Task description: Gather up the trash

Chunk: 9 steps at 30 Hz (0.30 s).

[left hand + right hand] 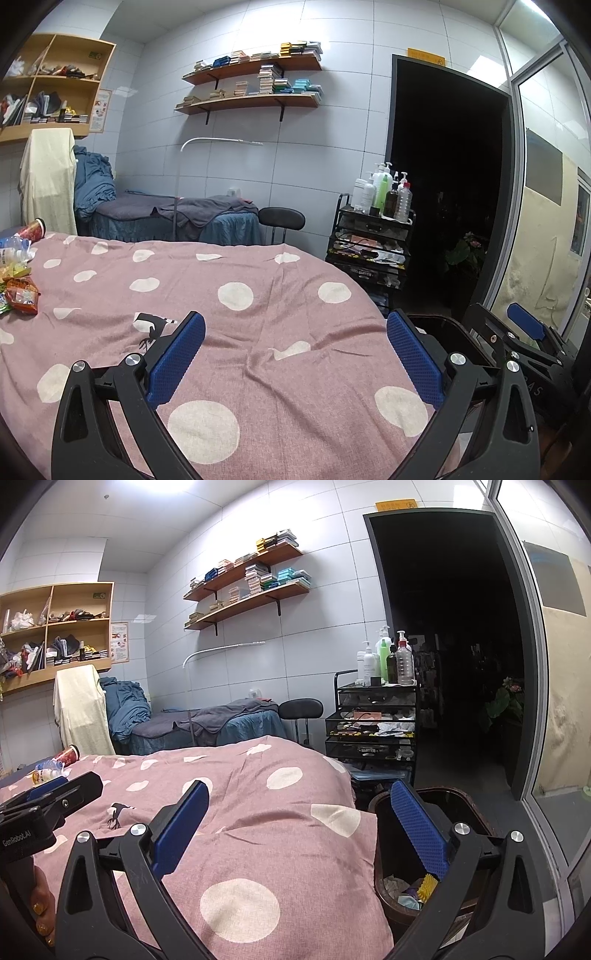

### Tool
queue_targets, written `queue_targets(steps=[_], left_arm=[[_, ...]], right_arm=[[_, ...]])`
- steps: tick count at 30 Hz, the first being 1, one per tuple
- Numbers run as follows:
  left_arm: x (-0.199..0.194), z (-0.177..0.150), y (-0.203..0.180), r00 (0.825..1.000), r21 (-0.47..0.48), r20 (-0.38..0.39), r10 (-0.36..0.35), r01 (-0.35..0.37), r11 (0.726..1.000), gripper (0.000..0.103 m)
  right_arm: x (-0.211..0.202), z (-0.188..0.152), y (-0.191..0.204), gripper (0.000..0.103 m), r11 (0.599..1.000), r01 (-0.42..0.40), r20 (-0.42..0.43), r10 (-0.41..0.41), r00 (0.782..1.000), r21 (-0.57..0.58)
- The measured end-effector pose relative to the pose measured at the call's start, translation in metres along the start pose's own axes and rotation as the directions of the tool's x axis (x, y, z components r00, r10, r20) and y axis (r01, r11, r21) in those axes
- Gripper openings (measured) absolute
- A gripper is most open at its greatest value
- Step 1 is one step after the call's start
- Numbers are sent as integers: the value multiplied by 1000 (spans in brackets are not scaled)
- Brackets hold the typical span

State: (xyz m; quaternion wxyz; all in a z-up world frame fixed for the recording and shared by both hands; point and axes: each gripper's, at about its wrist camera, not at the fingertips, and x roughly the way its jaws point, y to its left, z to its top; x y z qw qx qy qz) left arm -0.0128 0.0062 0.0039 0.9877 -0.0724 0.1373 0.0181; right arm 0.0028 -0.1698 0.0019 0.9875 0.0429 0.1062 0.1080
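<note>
Your left gripper (295,354) and right gripper (299,830) both gape, holding nothing; wrappers (20,291) at nine o'clock, bin (469,808) at three.

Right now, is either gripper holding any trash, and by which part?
Nothing is held. The left gripper and right gripper are both open and bare above the polka-dot blanket.
</note>
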Motion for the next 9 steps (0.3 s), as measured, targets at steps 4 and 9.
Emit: queue_targets(steps=[4, 9], left_arm=[[2, -1, 0, 1000, -9, -19, 5, -5, 1000, 98], [5, -2, -1, 999, -12, -35, 11, -11, 1000, 98]], right_arm=[[1, 0, 2, 97, 1000, 4, -6, -3, 1000, 5], [2, -1, 2, 97, 1000, 5, -11, -5, 1000, 7]])
